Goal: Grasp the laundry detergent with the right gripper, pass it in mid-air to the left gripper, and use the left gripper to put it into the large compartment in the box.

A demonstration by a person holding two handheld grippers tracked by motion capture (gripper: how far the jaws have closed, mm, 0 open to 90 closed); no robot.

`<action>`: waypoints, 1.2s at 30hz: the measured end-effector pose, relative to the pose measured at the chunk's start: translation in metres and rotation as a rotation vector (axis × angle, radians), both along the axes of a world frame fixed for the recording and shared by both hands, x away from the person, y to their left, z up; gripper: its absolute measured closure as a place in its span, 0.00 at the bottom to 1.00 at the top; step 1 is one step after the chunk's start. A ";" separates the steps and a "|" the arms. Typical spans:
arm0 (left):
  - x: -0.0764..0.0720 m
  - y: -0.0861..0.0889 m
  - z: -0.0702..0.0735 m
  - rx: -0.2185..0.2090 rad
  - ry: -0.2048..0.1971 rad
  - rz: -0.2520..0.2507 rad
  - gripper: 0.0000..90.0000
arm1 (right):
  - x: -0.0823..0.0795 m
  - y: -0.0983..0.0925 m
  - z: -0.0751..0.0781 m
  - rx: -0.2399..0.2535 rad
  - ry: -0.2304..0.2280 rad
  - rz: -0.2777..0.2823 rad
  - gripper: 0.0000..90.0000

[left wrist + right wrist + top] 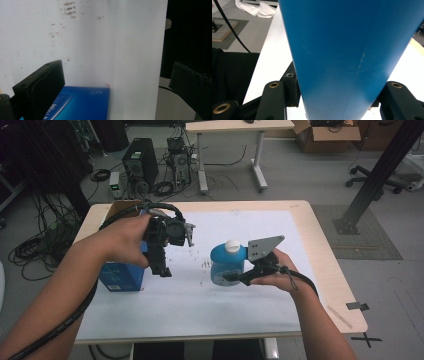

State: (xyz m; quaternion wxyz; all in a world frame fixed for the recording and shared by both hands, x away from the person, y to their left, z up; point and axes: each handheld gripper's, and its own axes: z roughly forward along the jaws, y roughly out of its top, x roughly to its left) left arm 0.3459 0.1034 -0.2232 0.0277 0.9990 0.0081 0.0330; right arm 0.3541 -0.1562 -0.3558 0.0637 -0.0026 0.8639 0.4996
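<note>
carry step: blue bottle (226, 265) with white cap is pinched between right gripper (235, 278) fingers; left gripper (161, 270) fingers are spread above blue box (121, 276). next, a steady lowering onto the surface (240, 312) is judged necessary.

Quick count: one blue bottle (227, 265) clamped between the right jaws, one blue box (121, 275) just below the left jaws, both on one table (310, 227).

Blue bottle (227, 265), white cap (232, 245); box (121, 276) seemingly blue.
</note>
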 end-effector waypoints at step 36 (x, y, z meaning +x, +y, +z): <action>-0.011 -0.013 -0.007 -0.008 0.004 -0.025 0.00 | -0.007 0.064 -0.029 -0.002 0.101 0.101 0.50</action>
